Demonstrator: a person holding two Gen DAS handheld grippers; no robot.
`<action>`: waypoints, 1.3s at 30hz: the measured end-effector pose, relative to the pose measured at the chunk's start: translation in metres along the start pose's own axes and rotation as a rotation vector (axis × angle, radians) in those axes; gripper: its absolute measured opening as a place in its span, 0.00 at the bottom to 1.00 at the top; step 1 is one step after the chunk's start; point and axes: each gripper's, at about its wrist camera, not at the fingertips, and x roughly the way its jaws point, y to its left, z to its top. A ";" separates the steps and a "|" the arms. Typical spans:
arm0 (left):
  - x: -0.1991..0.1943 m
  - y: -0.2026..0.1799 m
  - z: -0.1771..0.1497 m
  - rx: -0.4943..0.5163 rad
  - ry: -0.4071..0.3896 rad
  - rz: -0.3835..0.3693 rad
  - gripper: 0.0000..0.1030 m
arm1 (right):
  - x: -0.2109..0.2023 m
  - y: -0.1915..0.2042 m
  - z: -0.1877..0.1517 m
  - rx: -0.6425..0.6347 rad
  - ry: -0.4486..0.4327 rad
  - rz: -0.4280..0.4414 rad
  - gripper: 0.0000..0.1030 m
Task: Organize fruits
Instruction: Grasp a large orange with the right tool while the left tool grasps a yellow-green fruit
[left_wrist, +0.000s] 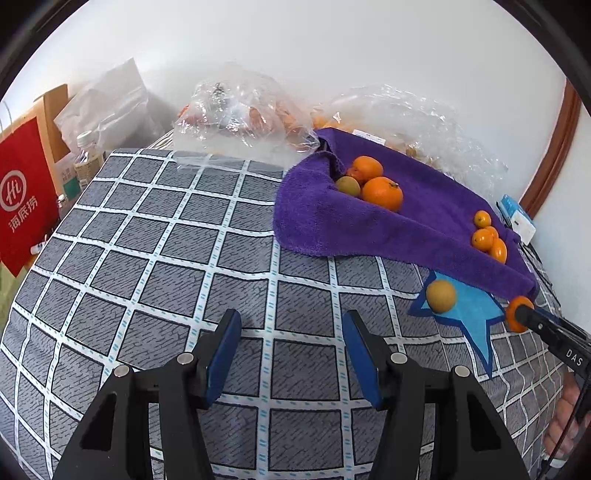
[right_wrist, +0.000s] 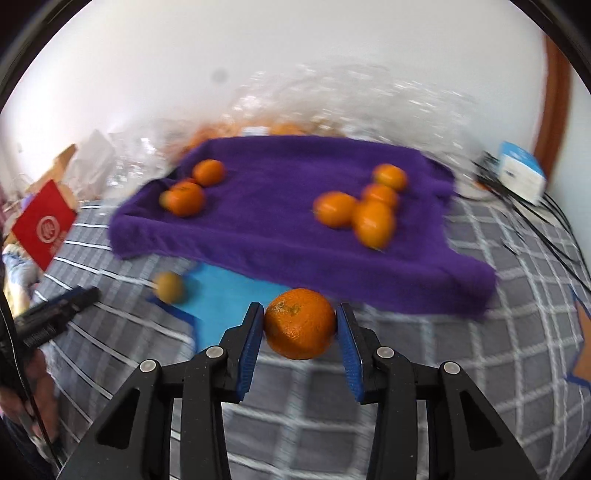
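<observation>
Reading "DAS" on right gripper (left_wrist: 517, 314), red bag (left_wrist: 22, 199) logo "Hi"

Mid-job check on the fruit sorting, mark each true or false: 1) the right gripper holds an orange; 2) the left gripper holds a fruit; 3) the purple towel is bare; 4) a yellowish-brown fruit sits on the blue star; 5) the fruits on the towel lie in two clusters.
1) The right gripper is shut on an orange. True.
2) The left gripper holds a fruit. False: its jaws stand open with only the checked cloth between them.
3) The purple towel is bare. False: orange fruits lie on it.
4) A yellowish-brown fruit sits on the blue star. True.
5) The towel's fruits form two clusters. True: one cluster at its far end, another at the near end.
</observation>
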 end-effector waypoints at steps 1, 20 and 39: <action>0.000 -0.001 0.000 0.005 0.000 -0.002 0.53 | 0.001 -0.003 -0.003 0.009 0.009 0.000 0.39; 0.000 -0.008 0.003 -0.047 0.092 -0.104 0.52 | -0.003 -0.013 -0.015 -0.021 -0.029 -0.027 0.40; 0.038 -0.113 0.021 0.120 0.114 -0.106 0.25 | 0.007 -0.030 -0.019 0.051 -0.022 -0.023 0.40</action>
